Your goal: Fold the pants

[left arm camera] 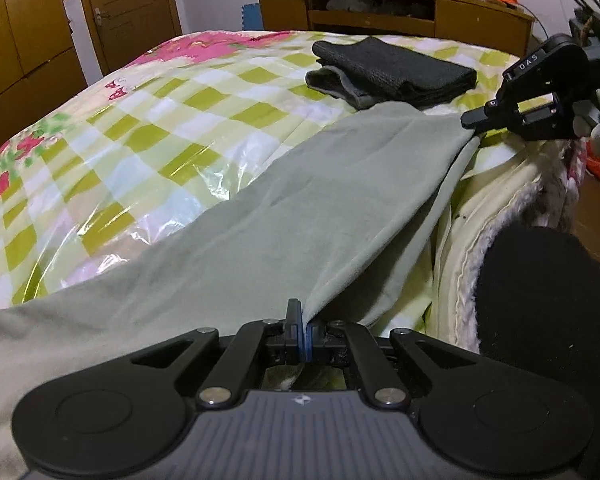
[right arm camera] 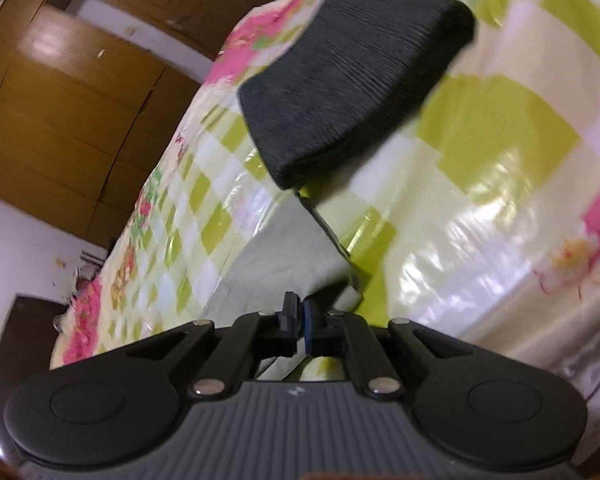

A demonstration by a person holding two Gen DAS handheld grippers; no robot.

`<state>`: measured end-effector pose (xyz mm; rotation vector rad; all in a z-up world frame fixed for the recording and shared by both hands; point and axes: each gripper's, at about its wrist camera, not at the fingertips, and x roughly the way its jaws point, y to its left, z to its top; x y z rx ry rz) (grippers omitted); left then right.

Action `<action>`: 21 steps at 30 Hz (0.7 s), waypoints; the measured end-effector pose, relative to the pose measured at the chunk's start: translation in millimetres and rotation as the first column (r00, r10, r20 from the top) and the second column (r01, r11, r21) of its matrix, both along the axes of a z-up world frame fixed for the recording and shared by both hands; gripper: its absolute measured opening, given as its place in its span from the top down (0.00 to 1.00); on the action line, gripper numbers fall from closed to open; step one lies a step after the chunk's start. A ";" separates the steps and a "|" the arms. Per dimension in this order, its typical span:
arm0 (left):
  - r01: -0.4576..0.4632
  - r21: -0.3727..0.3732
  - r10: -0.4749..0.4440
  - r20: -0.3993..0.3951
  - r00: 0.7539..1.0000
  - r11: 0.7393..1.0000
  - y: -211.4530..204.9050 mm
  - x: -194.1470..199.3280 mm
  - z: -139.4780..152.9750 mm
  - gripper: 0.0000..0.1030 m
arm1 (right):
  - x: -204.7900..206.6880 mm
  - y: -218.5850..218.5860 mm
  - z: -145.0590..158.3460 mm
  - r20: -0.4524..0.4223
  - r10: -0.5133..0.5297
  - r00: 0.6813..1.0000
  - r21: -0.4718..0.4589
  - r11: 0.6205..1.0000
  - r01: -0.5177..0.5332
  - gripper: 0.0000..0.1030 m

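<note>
The pale green pants (left arm camera: 260,216) lie stretched across the checked bedspread (left arm camera: 100,128), just in front of the folded dark garment (left arm camera: 396,72). Soft, light, floppy cloth, this; corners and edges look the best hold. The left gripper (left arm camera: 305,334) pinches the near edge, jaws closed on fabric. The right gripper (right arm camera: 300,320), tilted steeply, clamps the far corner beside that dark garment, jaws nearly together.
</note>
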<state>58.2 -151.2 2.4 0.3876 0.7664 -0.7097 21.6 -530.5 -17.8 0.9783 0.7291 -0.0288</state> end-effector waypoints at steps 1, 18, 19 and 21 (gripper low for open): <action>0.003 -0.004 -0.003 0.005 1.000 1.000 0.8 0.3 1.5 0.83 | -1.7 -1.4 0.2 0.002 -0.011 1.000 0.017 1.000 0.011 0.91; 0.046 -0.032 -0.044 0.039 0.998 0.998 -4.6 -0.3 12.6 0.83 | 13.0 -0.8 19.1 0.039 0.023 0.999 -0.033 0.999 -0.022 0.97; 0.050 -0.034 -0.048 0.040 0.998 0.998 -5.3 -0.4 14.9 0.83 | 12.7 -1.4 23.2 0.053 0.020 0.998 -0.041 0.999 -0.018 0.97; 0.055 -0.030 -0.054 0.034 0.998 0.998 -7.1 -0.2 13.9 0.83 | 14.8 -3.7 25.0 0.048 0.019 0.999 -0.052 0.999 -0.016 0.97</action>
